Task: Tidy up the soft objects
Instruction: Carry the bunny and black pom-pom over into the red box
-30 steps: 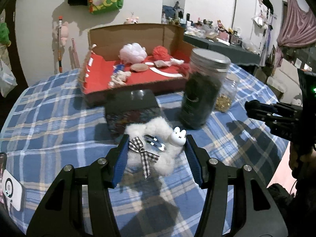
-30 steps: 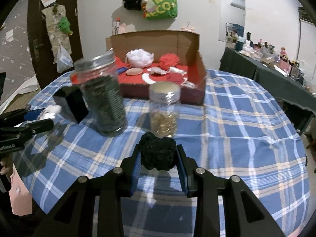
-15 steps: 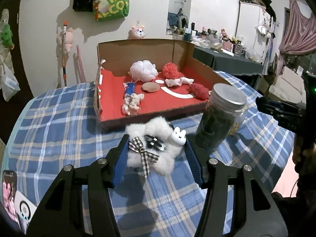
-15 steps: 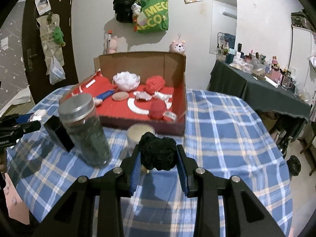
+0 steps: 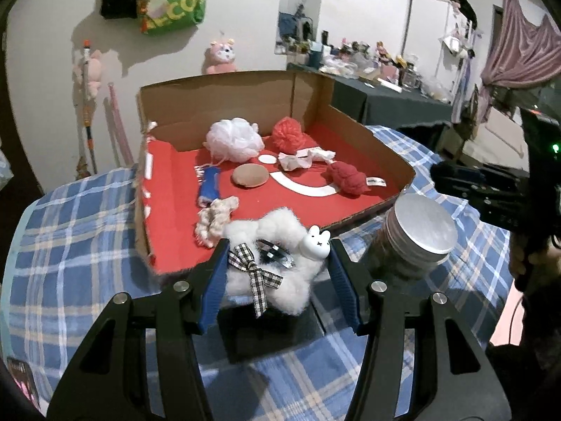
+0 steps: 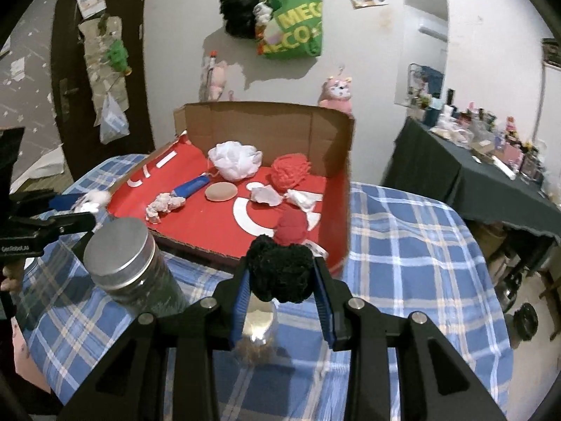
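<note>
My left gripper point(image 5: 277, 266) is shut on a fluffy white scrunchie point(image 5: 270, 245) with a checked bow, hair clips and a small white bunny charm, held above the table near the front edge of the cardboard box point(image 5: 245, 91). My right gripper point(image 6: 280, 280) is shut on a black fuzzy scrunchie point(image 6: 278, 270), held in the air just before the box's front right corner point(image 6: 345, 231). The box has a red floor point(image 5: 175, 210) that holds a white mesh puff point(image 5: 233, 138), red yarn balls, a blue item and a tan pad.
A tall dark jar with a metal lid point(image 6: 122, 256) stands on the blue plaid tablecloth point(image 6: 403, 245) left of my right gripper, and a small glass jar point(image 6: 257, 329) is under it. A black box point(image 5: 266, 333) lies beneath my left gripper. A cluttered dark side table point(image 6: 491, 161) stands at the right.
Both grippers have risen and moved toward the cardboard box with their scrunchies still held. The box now looks closer and is seen from higher, and the jars have slid lower in the views.
</note>
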Available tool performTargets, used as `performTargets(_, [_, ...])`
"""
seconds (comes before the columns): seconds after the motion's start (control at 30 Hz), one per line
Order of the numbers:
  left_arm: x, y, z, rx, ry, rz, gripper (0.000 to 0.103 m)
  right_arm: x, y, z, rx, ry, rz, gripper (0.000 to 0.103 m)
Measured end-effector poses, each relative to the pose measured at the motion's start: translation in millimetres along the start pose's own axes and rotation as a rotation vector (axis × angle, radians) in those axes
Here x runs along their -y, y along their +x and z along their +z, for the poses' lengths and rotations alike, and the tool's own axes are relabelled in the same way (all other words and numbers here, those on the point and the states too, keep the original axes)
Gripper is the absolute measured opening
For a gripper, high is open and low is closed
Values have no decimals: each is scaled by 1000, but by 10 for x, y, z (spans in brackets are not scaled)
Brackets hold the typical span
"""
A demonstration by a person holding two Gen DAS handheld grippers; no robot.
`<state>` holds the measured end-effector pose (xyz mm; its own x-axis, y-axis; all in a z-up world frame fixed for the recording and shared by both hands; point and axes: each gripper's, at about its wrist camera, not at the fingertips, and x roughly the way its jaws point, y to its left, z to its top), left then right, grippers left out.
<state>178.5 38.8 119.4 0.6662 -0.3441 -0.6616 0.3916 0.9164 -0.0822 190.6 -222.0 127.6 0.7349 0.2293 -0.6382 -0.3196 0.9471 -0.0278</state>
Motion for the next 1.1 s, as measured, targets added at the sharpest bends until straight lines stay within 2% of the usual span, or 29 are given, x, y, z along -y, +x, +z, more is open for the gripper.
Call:
performTargets(0.3, [7,499,380,-111,91,-81,53,28,471,377,-102,-56,173,37])
performTargets(0.43, [9,792,523,-174,130,-106,53,-37,809,589,-180,-86,255,37])
performTargets(0.57, [22,1056,621,-235,167,-113,53,-117,1128,716,-259,-118,295,37])
performTargets(0.8, [19,1455,676,-334,213,-102,53,-190,1636,815,-389,-148,318,37])
performTargets(1.1, [-25,1645,739,-384,212,-113,54,-179,1917,800,-466,-145,323,37])
